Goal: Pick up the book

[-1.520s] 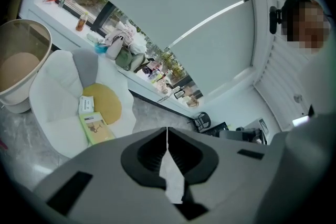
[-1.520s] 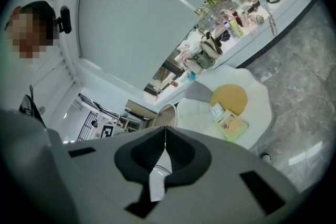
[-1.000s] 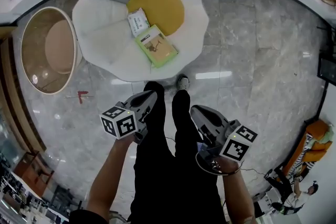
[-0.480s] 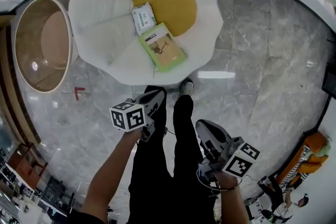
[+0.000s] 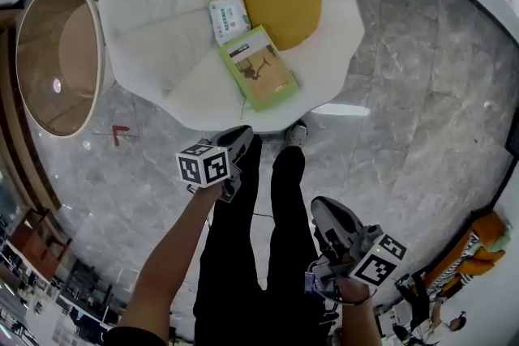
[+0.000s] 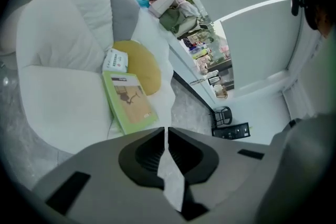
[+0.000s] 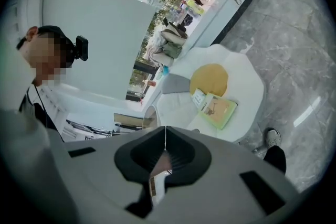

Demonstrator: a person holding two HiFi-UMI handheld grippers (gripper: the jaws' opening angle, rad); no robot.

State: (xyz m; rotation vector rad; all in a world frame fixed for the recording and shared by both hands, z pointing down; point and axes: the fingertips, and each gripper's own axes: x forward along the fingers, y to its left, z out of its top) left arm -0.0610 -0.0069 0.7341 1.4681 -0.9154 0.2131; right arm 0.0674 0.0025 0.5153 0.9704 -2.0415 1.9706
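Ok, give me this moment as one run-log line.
phase: pre-grasp | book: flat on white seat, untouched | left gripper: shut, empty | right gripper: shut, empty

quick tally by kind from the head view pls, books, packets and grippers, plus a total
book: 1
white packet: 1
grippers: 2, the left gripper and the right gripper
total: 4
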